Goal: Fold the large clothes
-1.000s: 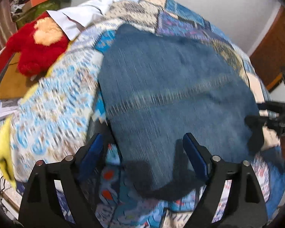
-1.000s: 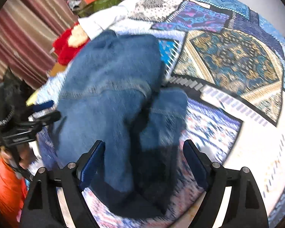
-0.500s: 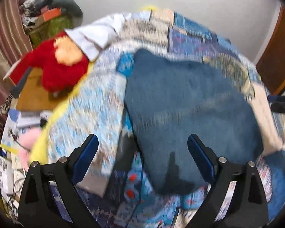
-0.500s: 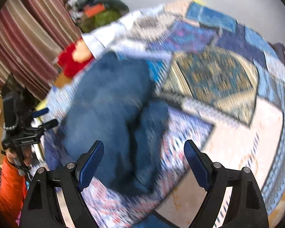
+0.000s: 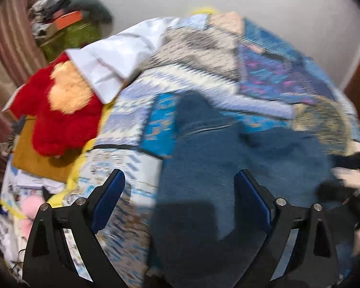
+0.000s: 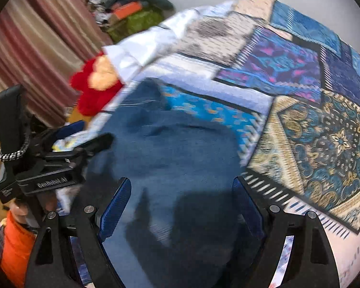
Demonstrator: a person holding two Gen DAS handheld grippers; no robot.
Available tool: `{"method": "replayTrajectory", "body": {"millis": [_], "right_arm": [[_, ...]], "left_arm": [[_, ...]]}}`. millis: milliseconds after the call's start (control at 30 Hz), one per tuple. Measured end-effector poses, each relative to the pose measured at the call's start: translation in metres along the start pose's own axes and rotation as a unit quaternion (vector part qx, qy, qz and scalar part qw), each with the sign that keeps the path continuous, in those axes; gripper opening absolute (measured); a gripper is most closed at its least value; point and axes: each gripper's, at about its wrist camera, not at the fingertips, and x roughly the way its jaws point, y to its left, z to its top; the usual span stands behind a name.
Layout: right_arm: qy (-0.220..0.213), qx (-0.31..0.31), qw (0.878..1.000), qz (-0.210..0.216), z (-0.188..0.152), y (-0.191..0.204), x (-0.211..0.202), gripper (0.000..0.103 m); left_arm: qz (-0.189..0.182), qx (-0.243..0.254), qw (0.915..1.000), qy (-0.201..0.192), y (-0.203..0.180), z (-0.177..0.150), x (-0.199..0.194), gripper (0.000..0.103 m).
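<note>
Patchwork bedspread (image 6: 300, 67) covers the whole work surface, its panels running out to the far wall; it serves as the folding bed for the task. Blue denim garment (image 6: 175, 158) lies on the near half of it, bundled into a rough, lumpy block with a crease across its far end — judged partly folded, not yet squared off. A white cloth (image 5: 112, 57) sits at the far left edge, well apart from the denim, and a red plush toy (image 5: 60, 115) lies just beside that cloth, off the working area.

Left gripper (image 5: 180, 201) hovers above the garment's near left edge, jaws spread wide with nothing between them. Right gripper (image 6: 182, 206) hangs over the garment's near middle, likewise wide and empty. Both views are motion-blurred, so contact with the fabric cannot be confirmed. Both tools poised at the near edge suggest the next pinch will be taken there.
</note>
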Motion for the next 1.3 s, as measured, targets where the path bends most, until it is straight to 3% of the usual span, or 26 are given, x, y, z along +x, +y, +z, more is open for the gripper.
{"method": "replayTrajectory", "body": {"millis": [67, 133, 267, 400, 533, 633, 767, 900, 1000, 1133, 1233, 1300], "right_arm": [[0.005, 0.006, 0.999, -0.035, 0.003, -0.022, 0.006, 0.085], [0.001, 0.018, 0.998, -0.055, 0.002, -0.043, 0.000, 0.085], [-0.027, 0.049, 0.996, -0.070, -0.008, -0.071, -0.039, 0.085], [-0.087, 0.036, 0.994, -0.061, -0.026, -0.054, -0.103, 0.085], [-0.177, -0.003, 0.983, -0.048, -0.051, -0.009, -0.182, 0.085], [-0.244, -0.031, 0.969, -0.026, -0.076, 0.034, -0.239, 0.085], [-0.327, -0.062, 0.943, -0.014, -0.113, 0.086, -0.304, 0.085], [-0.396, -0.079, 0.915, 0.001, -0.157, 0.127, -0.356, 0.085], [-0.423, -0.081, 0.903, 0.005, -0.188, 0.146, -0.376, 0.085], [-0.438, -0.075, 0.896, -0.014, -0.226, 0.165, -0.388, 0.085], [-0.438, -0.074, 0.895, -0.035, -0.249, 0.173, -0.387, 0.086], [-0.434, -0.072, 0.897, -0.048, -0.259, 0.176, -0.387, 0.094]], "left_arm": [[0.016, -0.009, 0.9998, 0.010, 0.013, -0.003, 0.008, 0.095], [-0.005, -0.024, 0.9996, 0.014, 0.023, -0.007, 0.004, 0.095], [0.008, -0.027, 0.9996, -0.010, 0.032, -0.013, -0.036, 0.095], [-0.020, -0.037, 0.9973, -0.061, 0.034, -0.021, -0.110, 0.095], [-0.045, -0.034, 0.9901, -0.128, 0.026, -0.031, -0.190, 0.095], [-0.067, -0.027, 0.9792, -0.190, 0.013, -0.044, -0.259, 0.095], [-0.089, -0.007, 0.9540, -0.286, -0.007, -0.076, -0.351, 0.095], [-0.077, 0.003, 0.9290, -0.362, -0.025, -0.118, -0.416, 0.095], [-0.060, 0.005, 0.9152, -0.399, -0.036, -0.151, -0.446, 0.095], [-0.050, -0.001, 0.9092, -0.413, -0.043, -0.180, -0.462, 0.096], [-0.044, -0.004, 0.9102, -0.412, -0.047, -0.191, -0.463, 0.103], [-0.042, -0.003, 0.9109, -0.410, -0.049, -0.199, -0.464, 0.103]]}}
